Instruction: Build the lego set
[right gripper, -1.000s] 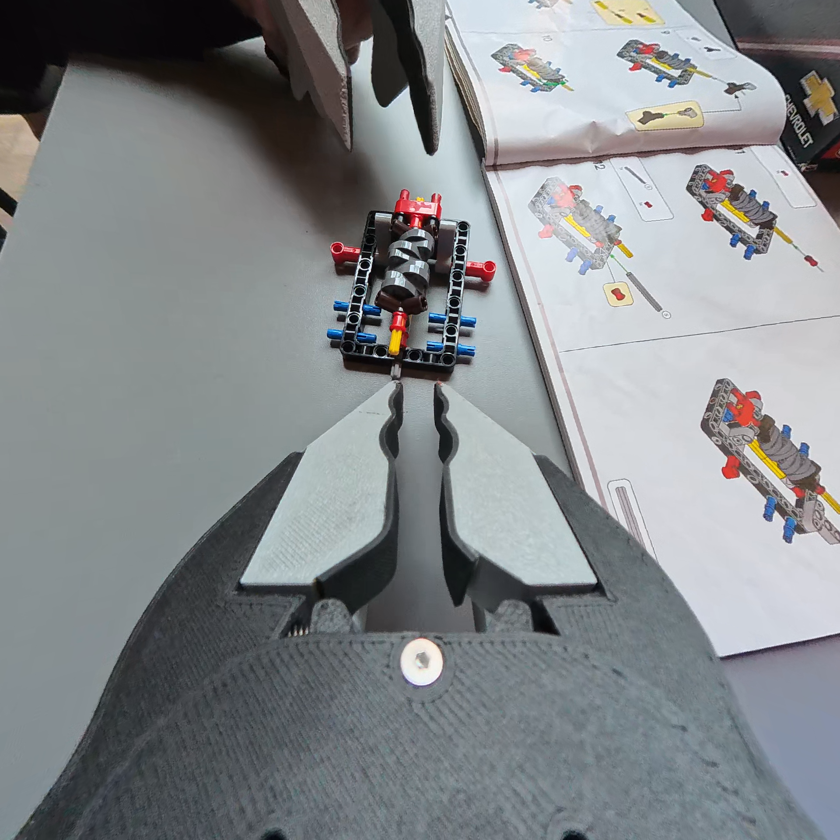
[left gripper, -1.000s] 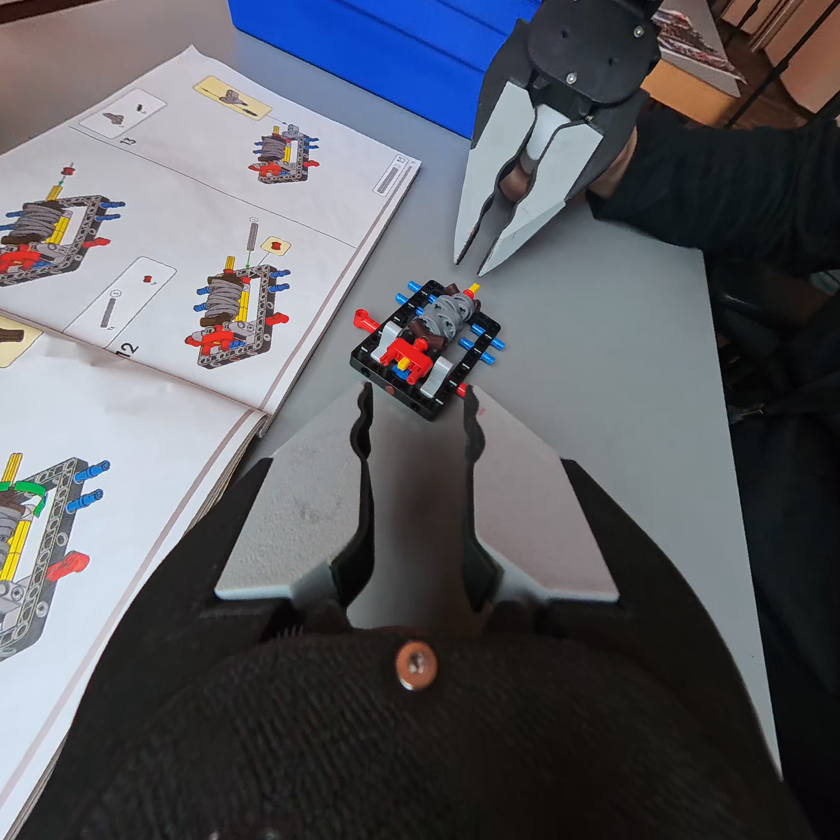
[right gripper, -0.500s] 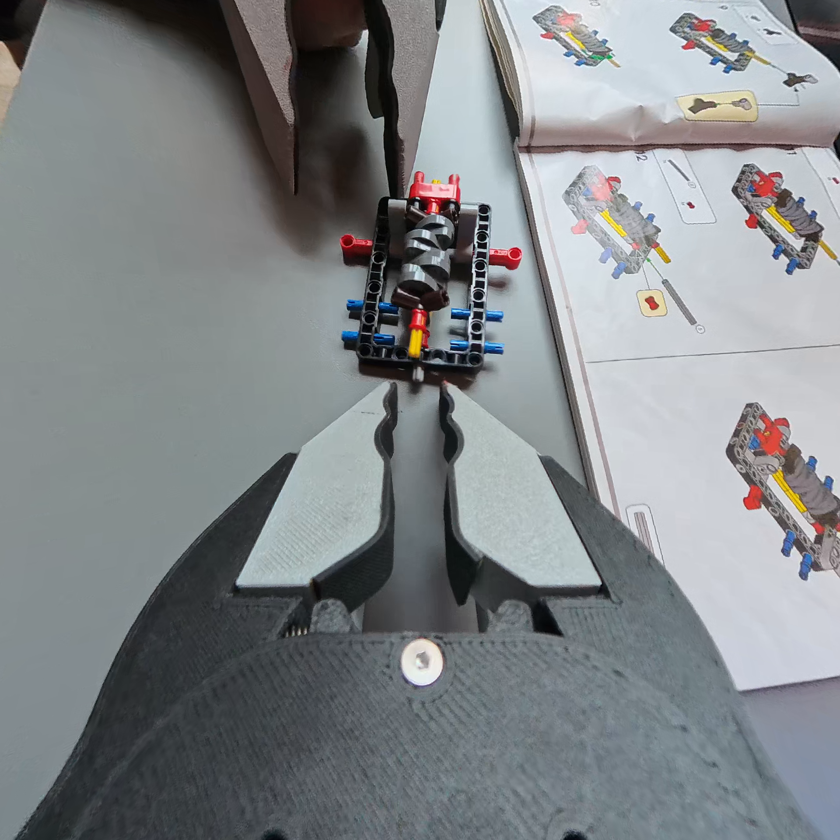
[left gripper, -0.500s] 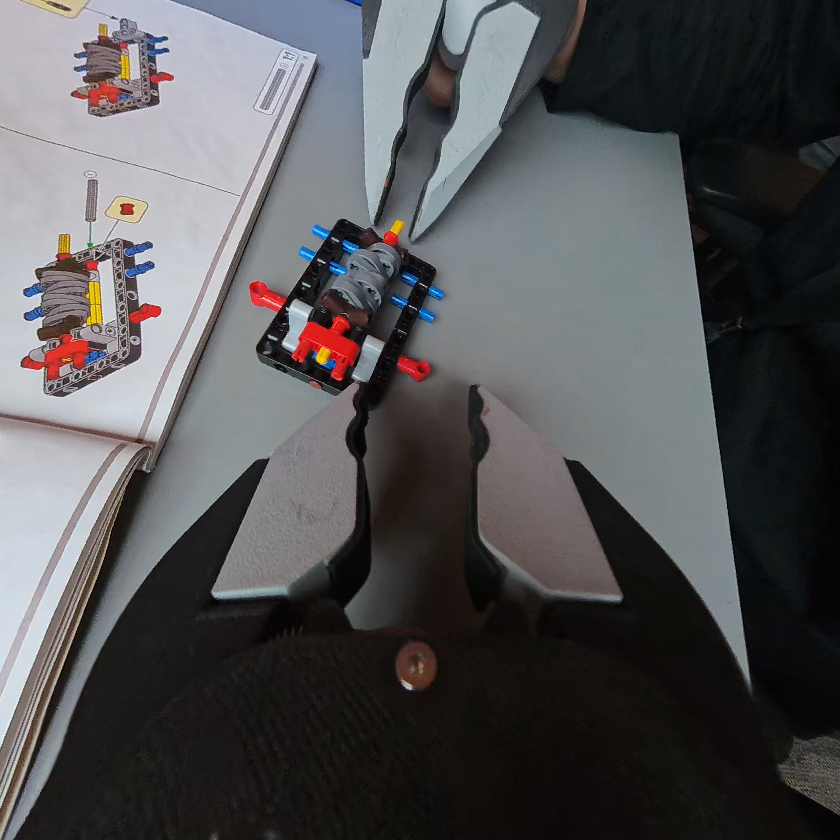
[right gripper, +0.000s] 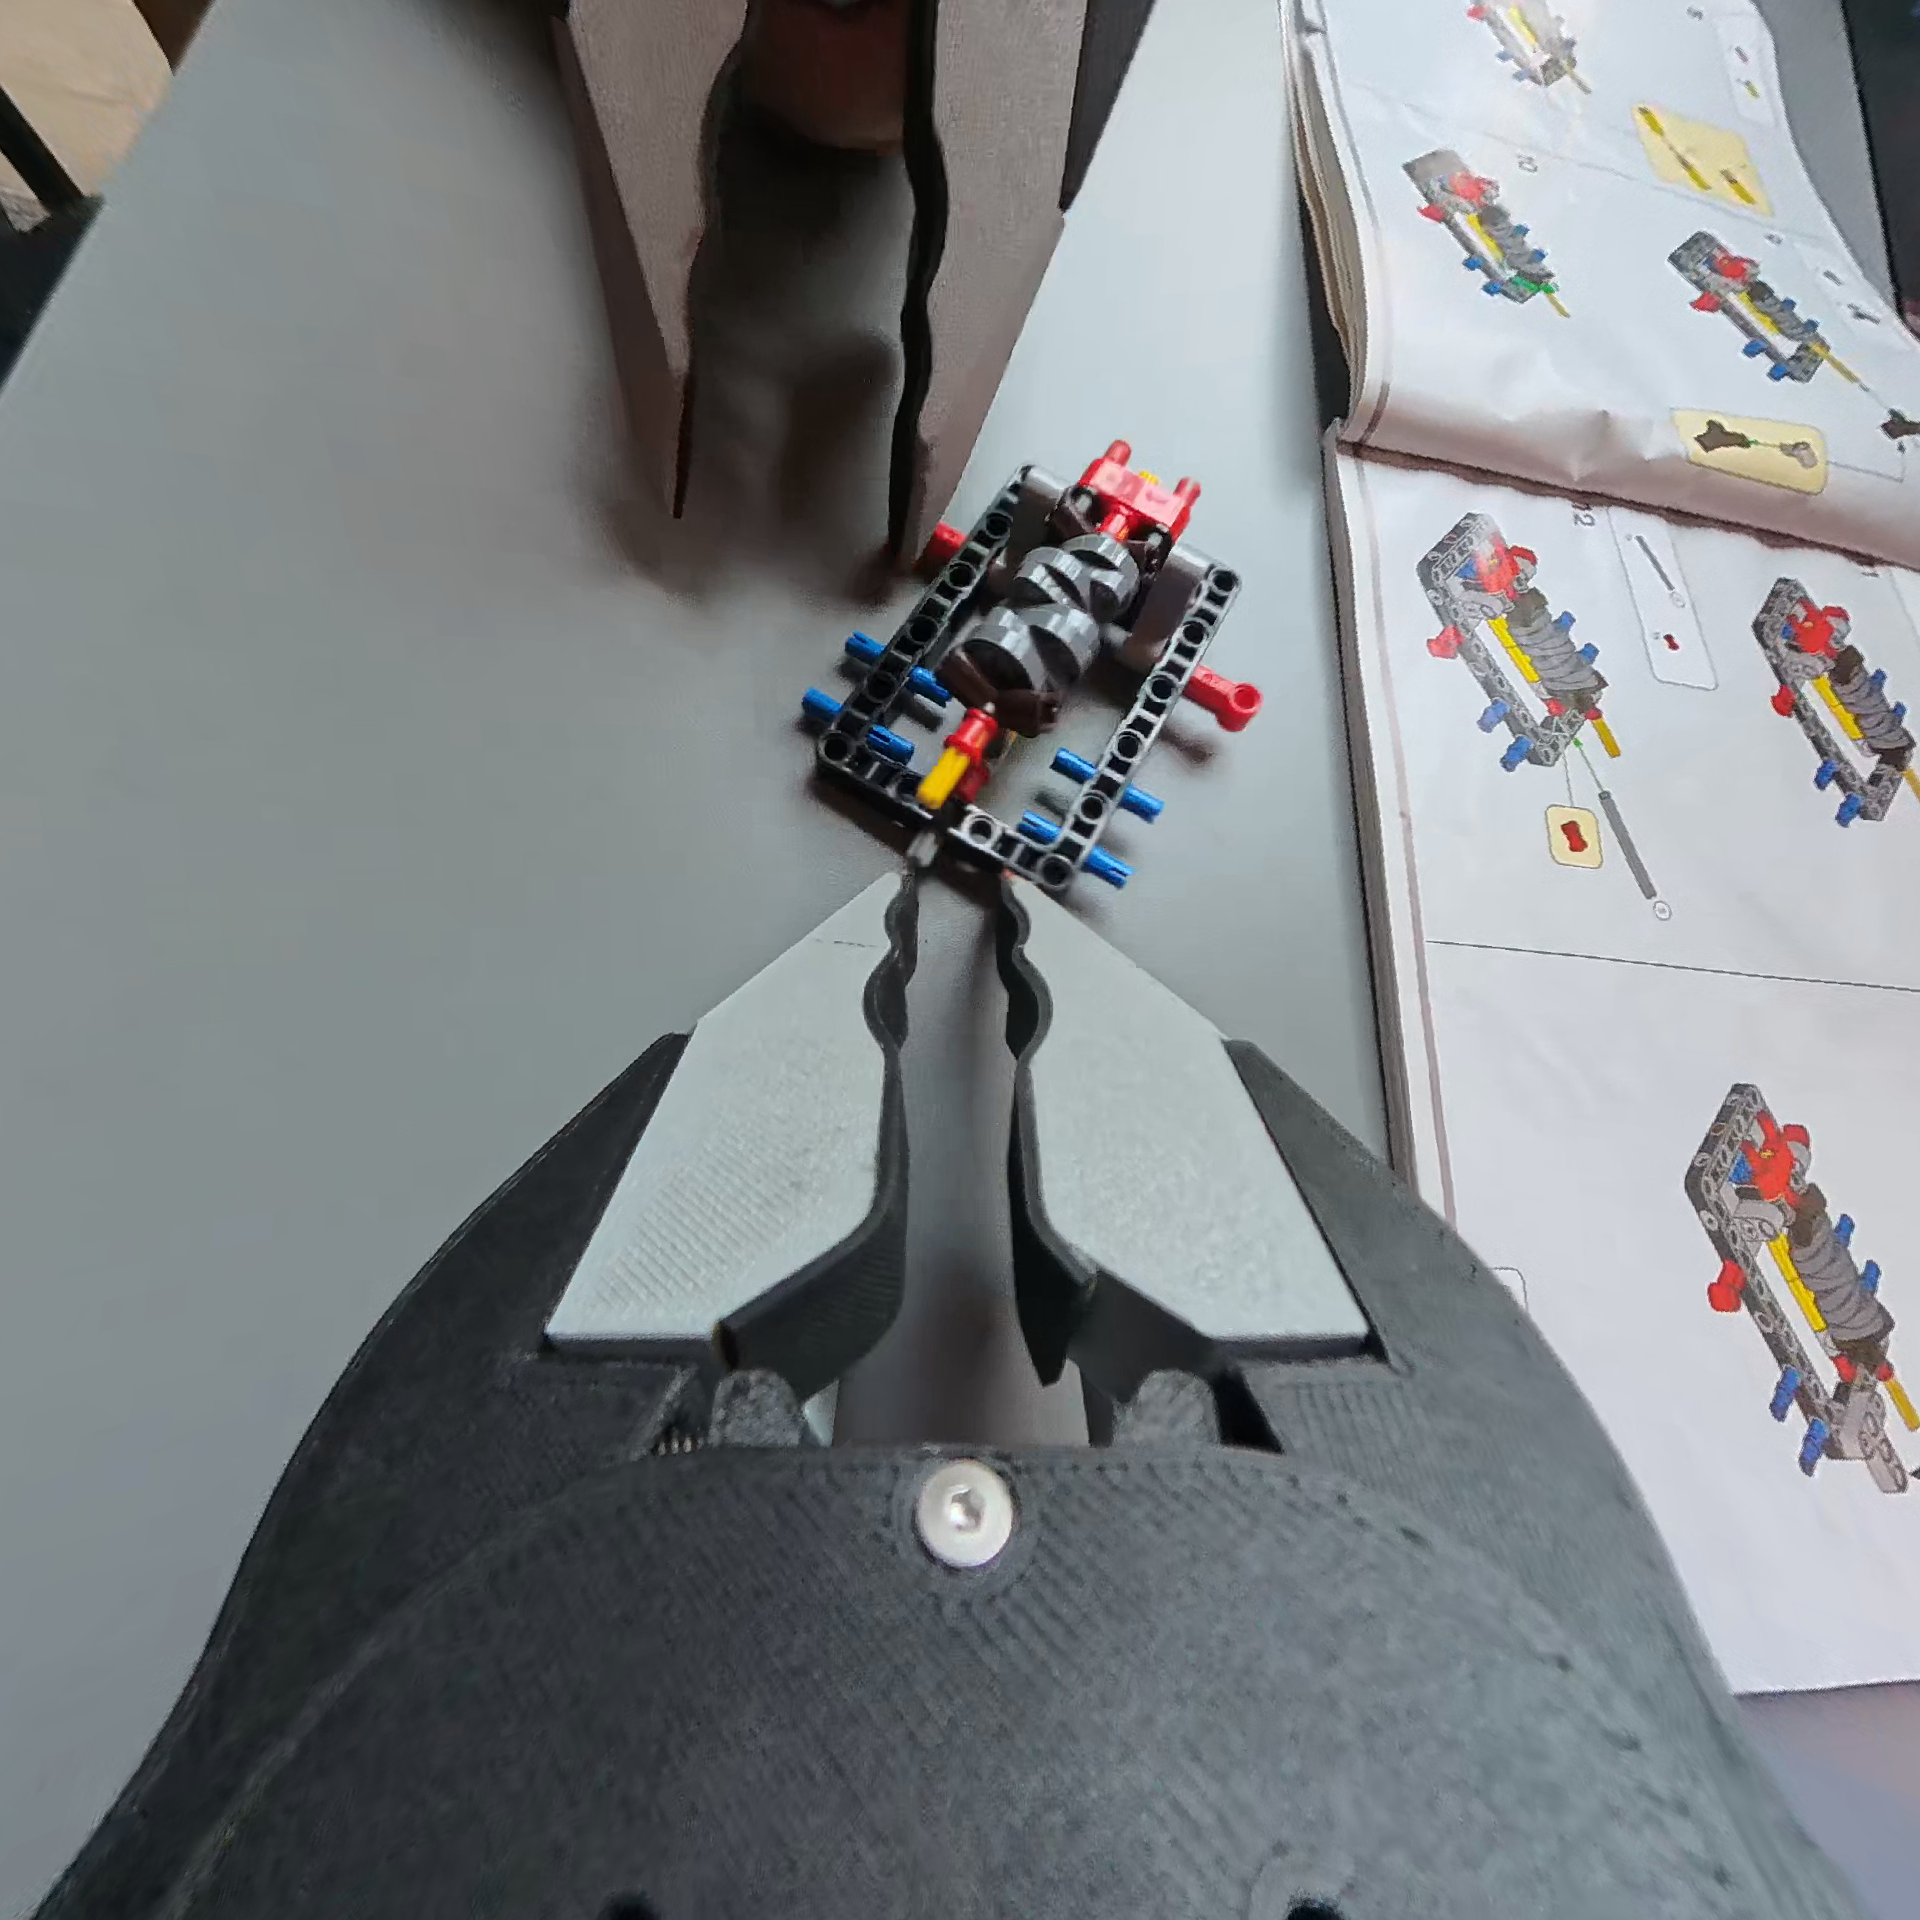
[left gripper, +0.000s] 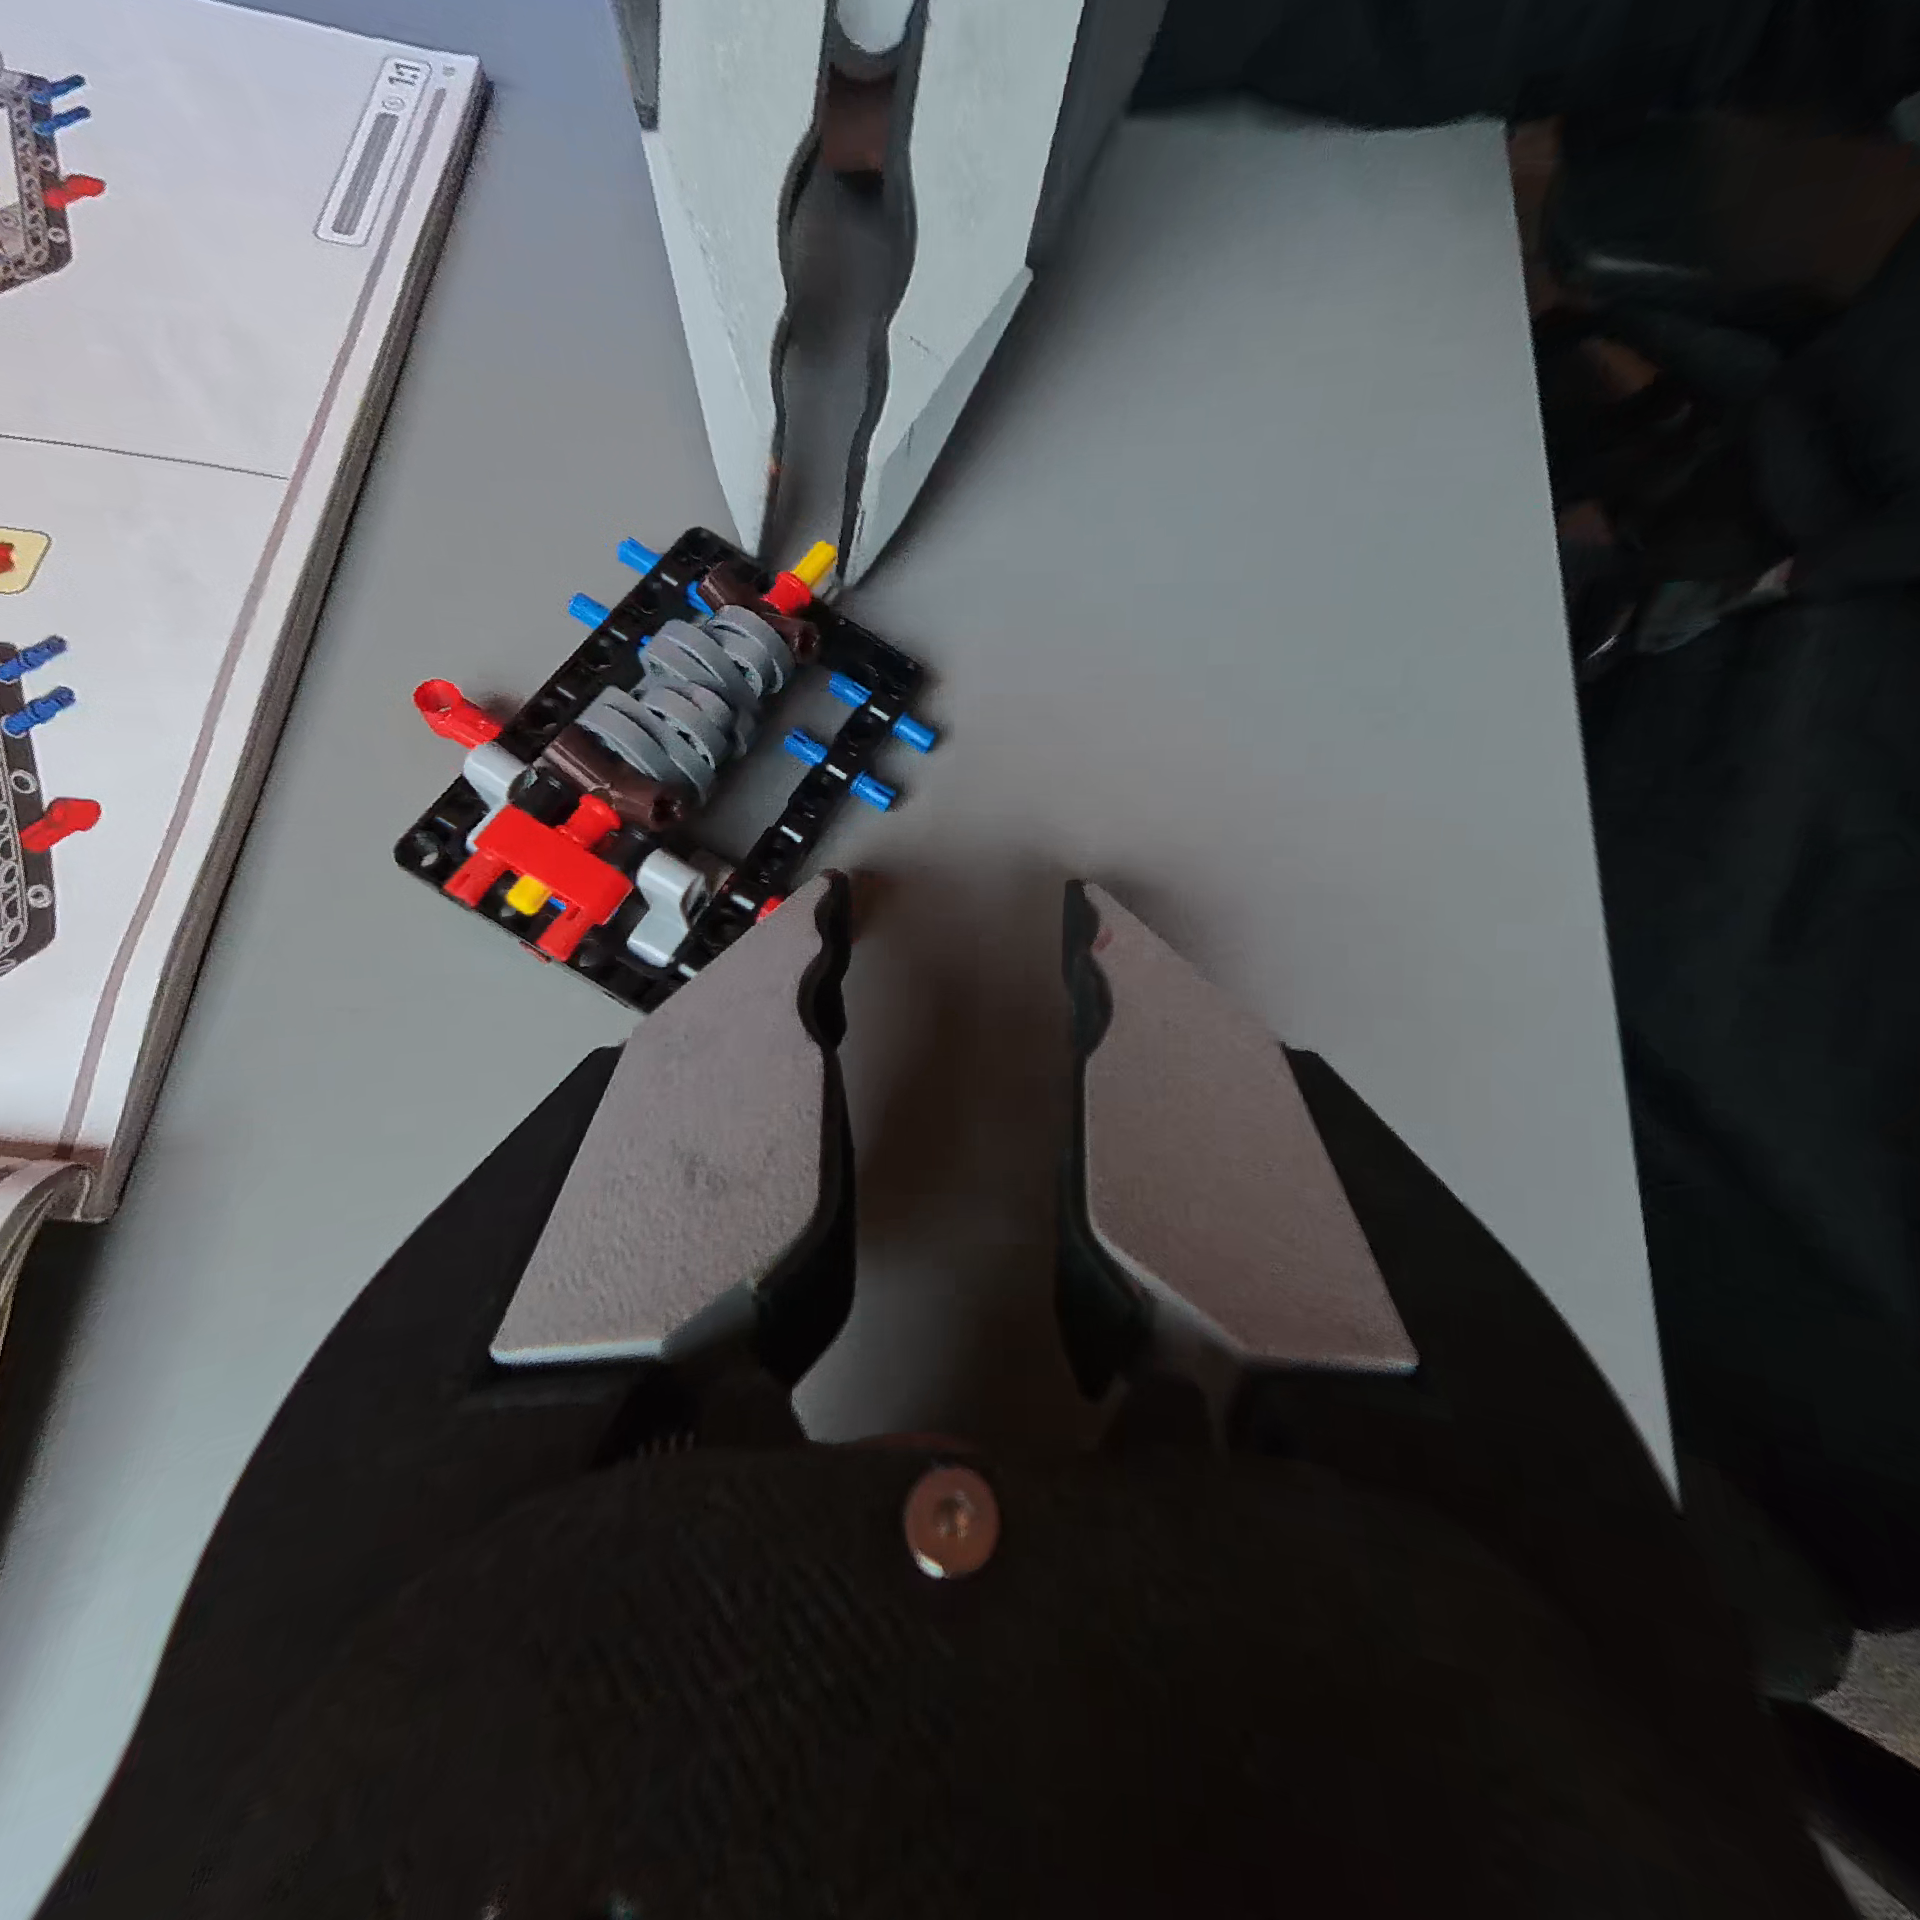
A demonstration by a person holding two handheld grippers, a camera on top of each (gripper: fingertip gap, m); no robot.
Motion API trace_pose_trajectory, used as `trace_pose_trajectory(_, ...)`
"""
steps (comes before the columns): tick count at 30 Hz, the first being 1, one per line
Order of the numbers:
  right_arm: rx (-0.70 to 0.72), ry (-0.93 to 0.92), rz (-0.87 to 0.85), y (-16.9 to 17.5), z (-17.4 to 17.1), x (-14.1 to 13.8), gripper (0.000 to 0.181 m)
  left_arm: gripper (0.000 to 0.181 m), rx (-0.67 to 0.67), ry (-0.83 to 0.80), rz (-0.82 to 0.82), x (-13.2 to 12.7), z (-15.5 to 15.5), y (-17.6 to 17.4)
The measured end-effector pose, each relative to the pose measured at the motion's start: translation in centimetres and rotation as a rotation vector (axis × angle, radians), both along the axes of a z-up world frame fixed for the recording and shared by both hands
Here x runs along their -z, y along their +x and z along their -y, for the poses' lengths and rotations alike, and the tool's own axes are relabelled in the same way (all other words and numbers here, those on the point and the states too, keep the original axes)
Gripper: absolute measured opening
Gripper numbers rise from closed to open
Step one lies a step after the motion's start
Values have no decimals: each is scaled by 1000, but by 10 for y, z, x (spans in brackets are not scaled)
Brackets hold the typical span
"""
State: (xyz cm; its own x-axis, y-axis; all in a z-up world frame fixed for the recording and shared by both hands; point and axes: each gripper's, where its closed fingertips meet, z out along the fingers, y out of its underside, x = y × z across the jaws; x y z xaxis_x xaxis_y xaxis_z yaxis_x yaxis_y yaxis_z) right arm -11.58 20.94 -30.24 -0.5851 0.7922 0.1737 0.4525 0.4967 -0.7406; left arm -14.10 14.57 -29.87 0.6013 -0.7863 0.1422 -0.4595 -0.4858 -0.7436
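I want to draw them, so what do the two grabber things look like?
Both look alike. The left gripper and the right gripper each have a rounded, ribbed body, black or dark grey, with one silver screw in the middle. Two flat, pale grey pointed plates form the jaws, lined with wavy black edges. A dark sleeve shows behind.

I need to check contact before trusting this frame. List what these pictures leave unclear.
- Left wrist view: the left tool covers the near corner of the lego frame; contact there is hidden.
- Right wrist view: whether the right tool touches the grey axle tip is blurred and too small to tell.
- Both views: the instruction booklet is cut off by the edges.
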Motion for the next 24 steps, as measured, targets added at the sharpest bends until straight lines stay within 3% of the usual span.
trace_pose_trajectory(4, 33, -33, -49, 2, -6, -9, 13, 40, 37, -29, 10, 1, 19, 5)
trace_pose_trajectory(8, 91, -51, -112, -1, -15, -19, 18, 36, -18, 56, 19, -8, 28, 0)
trace_pose_trajectory(14, 167, -90, -170, -6, -27, -30, 27, 30, -193, 376, 16, -41, 19, -21)
trace_pose_trajectory(20, 264, -206, -187, -10, -43, -39, 46, 28, -266, 433, 57, -52, 16, -31)
trace_pose_trajectory(24, 291, -229, -177, -12, -48, -39, 48, 28, -272, 452, 36, -52, 15, -31)
